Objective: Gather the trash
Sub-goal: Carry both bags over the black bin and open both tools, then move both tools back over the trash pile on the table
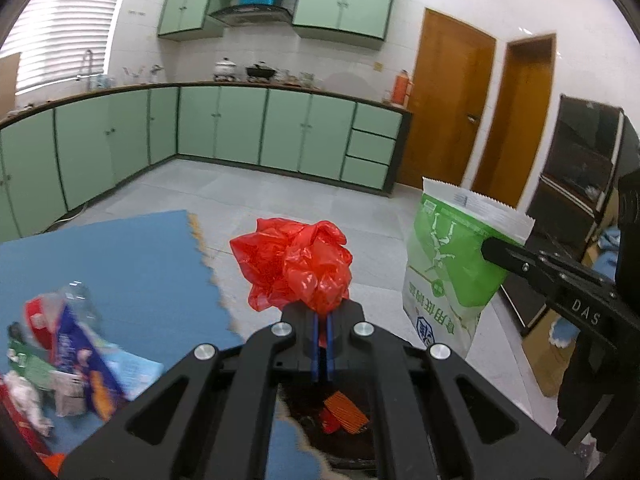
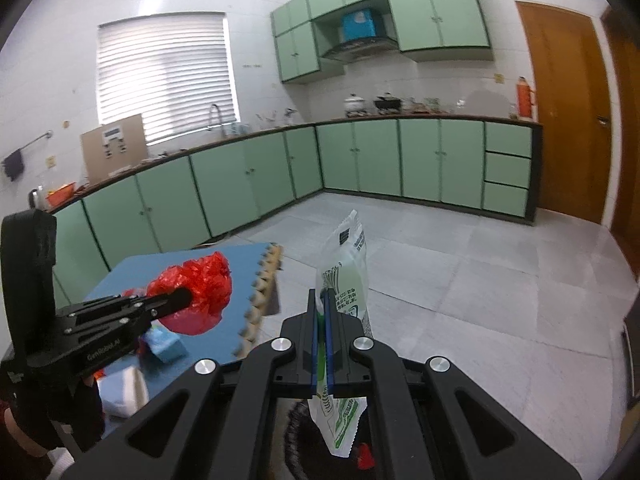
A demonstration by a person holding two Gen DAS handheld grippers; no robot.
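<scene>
My left gripper (image 1: 323, 314) is shut on a crumpled red plastic bag (image 1: 296, 264), which bulges above its fingertips. To its right, my right gripper (image 1: 486, 250) pinches a green and white food packet (image 1: 444, 264) that hangs upright. In the right wrist view the right gripper (image 2: 321, 294) grips that packet (image 2: 344, 276) edge-on, with its lower end dangling behind the jaws. The left gripper (image 2: 186, 299) with the red bag (image 2: 200, 296) is at the left. Both are held over the edge of a blue mat (image 1: 100, 248). A pile of wrappers (image 1: 64, 360) lies on the mat.
Below the grippers is a dark container (image 1: 344, 444) with orange and red scraps inside. Green cabinets (image 1: 240, 128) line the far walls across a grey tiled floor (image 2: 460, 280). A black cabinet (image 1: 580, 184) and wooden doors (image 1: 444, 100) stand at the right.
</scene>
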